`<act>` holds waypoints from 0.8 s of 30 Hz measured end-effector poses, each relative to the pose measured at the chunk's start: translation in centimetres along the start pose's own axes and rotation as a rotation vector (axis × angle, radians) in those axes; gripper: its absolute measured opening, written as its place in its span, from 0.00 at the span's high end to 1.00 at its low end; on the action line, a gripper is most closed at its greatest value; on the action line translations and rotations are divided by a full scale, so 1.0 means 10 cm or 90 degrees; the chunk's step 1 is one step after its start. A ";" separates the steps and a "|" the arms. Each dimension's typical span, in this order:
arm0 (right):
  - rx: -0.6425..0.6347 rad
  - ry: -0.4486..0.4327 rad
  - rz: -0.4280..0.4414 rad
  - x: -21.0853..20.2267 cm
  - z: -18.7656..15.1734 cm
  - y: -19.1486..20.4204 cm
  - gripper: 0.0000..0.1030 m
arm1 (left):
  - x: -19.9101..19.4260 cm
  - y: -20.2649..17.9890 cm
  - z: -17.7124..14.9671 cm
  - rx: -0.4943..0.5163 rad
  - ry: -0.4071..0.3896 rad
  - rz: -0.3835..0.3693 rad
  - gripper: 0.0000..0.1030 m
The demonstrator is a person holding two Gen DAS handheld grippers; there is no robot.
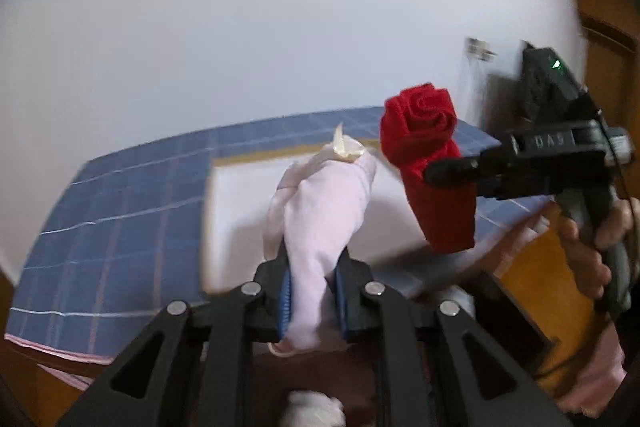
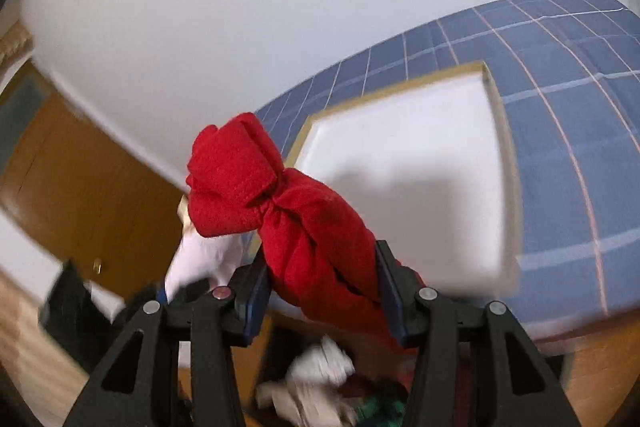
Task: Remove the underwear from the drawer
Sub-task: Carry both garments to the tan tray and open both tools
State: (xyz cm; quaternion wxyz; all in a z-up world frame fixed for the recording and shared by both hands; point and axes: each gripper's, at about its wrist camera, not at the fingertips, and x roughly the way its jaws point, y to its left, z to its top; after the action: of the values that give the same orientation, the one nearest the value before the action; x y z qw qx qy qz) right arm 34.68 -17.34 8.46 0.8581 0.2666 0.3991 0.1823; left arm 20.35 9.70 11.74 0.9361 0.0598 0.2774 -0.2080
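Observation:
My left gripper [image 1: 312, 297] is shut on a rolled pale pink underwear [image 1: 320, 211] and holds it up in the air. My right gripper [image 2: 322, 291] is shut on a rolled red underwear [image 2: 296, 211], also lifted; the red roll [image 1: 424, 155] and the right gripper [image 1: 448, 173] show at the right of the left wrist view. The pink roll [image 2: 200, 259] shows at the lower left of the right wrist view. The drawer [image 2: 320, 387] lies below both grippers with white and dark garments in it, blurred.
A white tray with a tan rim [image 2: 412, 163] sits on a bed with a blue checked cover [image 2: 568, 131]; the tray also shows in the left wrist view [image 1: 240, 203]. A white wall is behind. Wooden furniture [image 2: 80, 187] stands at the left.

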 end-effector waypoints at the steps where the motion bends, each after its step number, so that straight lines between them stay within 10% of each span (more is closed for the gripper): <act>1: 0.003 -0.011 -0.015 0.11 0.12 0.06 0.51 | 0.07 0.01 0.01 -0.004 -0.002 0.015 0.85; 12: 0.136 -0.046 -0.167 1.33 0.87 -0.10 0.51 | 0.99 0.39 0.11 -0.082 -0.004 0.104 0.85; 24: 0.246 -0.002 -0.085 1.97 1.22 -0.34 0.31 | 1.81 0.74 0.17 -0.193 0.080 0.100 0.84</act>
State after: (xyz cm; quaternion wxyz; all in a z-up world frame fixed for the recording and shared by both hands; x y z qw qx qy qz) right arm 56.64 -13.43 1.40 0.8016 0.3997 0.4424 0.0446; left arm 38.05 9.58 3.28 0.9285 -0.0474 0.3579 -0.0862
